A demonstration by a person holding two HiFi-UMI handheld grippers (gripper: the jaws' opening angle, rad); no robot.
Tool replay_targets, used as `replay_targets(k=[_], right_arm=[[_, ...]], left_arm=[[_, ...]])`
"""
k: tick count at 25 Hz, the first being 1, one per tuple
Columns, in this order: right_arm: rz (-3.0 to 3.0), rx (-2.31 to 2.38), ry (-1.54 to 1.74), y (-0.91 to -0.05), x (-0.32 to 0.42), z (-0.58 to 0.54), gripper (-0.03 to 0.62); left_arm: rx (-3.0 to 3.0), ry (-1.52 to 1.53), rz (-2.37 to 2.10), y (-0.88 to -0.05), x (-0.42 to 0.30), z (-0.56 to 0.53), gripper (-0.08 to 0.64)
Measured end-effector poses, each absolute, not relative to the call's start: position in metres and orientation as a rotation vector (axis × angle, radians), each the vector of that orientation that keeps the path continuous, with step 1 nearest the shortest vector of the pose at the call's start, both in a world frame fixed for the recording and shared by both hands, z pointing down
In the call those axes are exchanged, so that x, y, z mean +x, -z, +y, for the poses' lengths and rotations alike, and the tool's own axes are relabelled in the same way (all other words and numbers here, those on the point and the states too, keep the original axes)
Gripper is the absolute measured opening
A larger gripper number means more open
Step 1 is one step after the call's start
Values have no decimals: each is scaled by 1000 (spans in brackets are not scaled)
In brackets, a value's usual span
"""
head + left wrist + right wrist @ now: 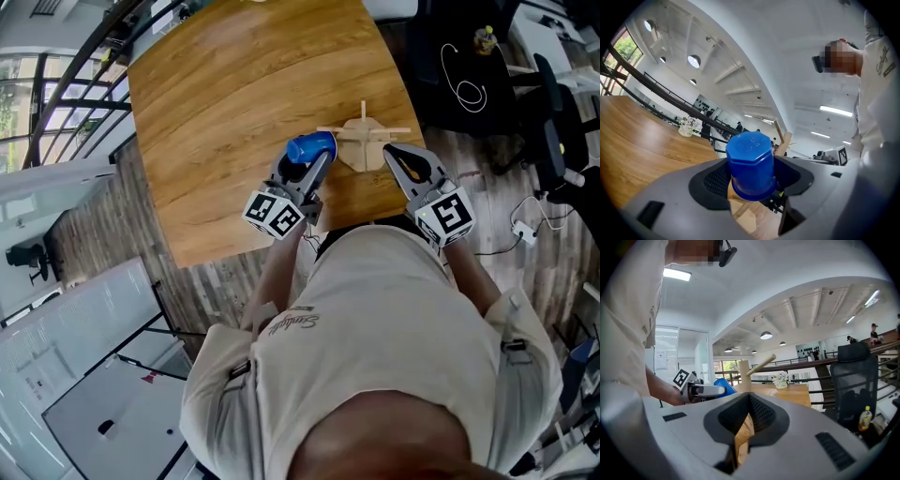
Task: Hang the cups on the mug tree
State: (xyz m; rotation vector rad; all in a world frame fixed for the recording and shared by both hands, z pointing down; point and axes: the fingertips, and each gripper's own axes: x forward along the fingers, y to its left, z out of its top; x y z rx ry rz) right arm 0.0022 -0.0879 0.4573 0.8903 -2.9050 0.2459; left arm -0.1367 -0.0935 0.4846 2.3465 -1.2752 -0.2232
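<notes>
Left gripper [312,161] clamps the blue cup [311,147], seemingly bound for the mug tree [363,141] at its three o'clock; right gripper [390,151] is closed, empty.

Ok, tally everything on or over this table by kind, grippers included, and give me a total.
Blue cup: 1
Wooden mug tree: 1
Grippers: 2, the left gripper shut on the blue cup, the right gripper shut and empty
Total: 4
</notes>
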Motion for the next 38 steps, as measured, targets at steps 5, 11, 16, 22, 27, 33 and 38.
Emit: replay_targets(k=[5, 11, 16, 22, 27, 33, 38], right_arm=[[-2875, 928, -229, -460, 6, -89, -5], [-2866, 912, -203, -457, 5, -87, -5], [-2861, 876, -199, -459, 0, -89, -5], [-2829, 845, -170, -466, -3, -90, -5], [-2812, 853, -178, -469, -2, -95, -5], [-2789, 864, -199, -475, 3, -96, -5], [-2777, 880, -226, -477, 7, -96, -5]], left_arm=[[2312, 224, -1250, -502, -132, -102, 291], [2327, 125, -1234, -523, -124, -107, 291], [2303, 102, -1219, -542, -123, -115, 291], [2285, 74, -1189, -565, -117, -118, 291], [2267, 98, -1161, -572, -112, -121, 291], [2264, 60, -1136, -585, -105, -124, 291], [2250, 42, -1126, -594, -99, -124, 291]])
